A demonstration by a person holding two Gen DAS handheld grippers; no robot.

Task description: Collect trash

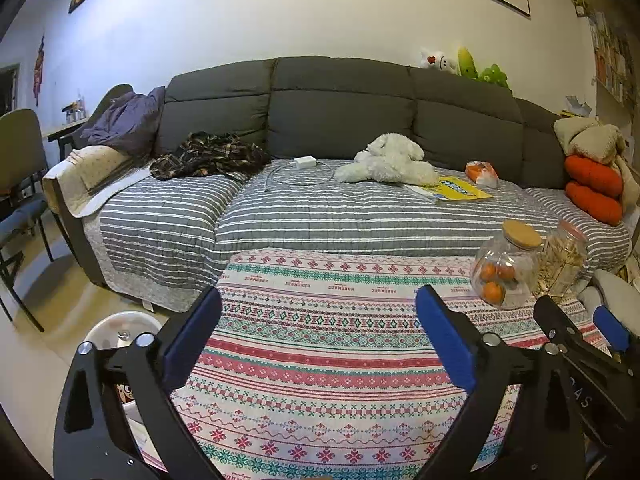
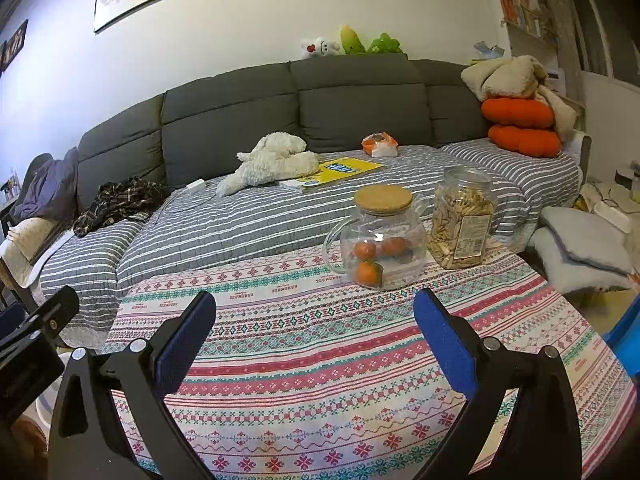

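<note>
A crumpled orange and white snack bag [image 1: 482,172] [image 2: 380,144] lies on the striped sofa cover, far beyond both grippers. My left gripper [image 1: 320,296] hangs open over the patterned tablecloth [image 1: 320,360] with nothing between its blue pads. My right gripper [image 2: 315,299] is open too, over the same cloth, and holds nothing. It also shows at the right edge of the left wrist view [image 1: 580,316]. A white round container [image 1: 120,330] sits on the floor at the left gripper's lower left, partly hidden by the finger.
A glass jug with oranges [image 2: 380,236] and a jar of snacks [image 2: 464,224] stand at the table's far right. On the sofa lie a white plush toy [image 2: 272,160], a yellow booklet [image 2: 344,170], a charger with cable [image 1: 306,162] and a plaid shirt [image 1: 208,156]. A chair [image 1: 20,184] stands at left.
</note>
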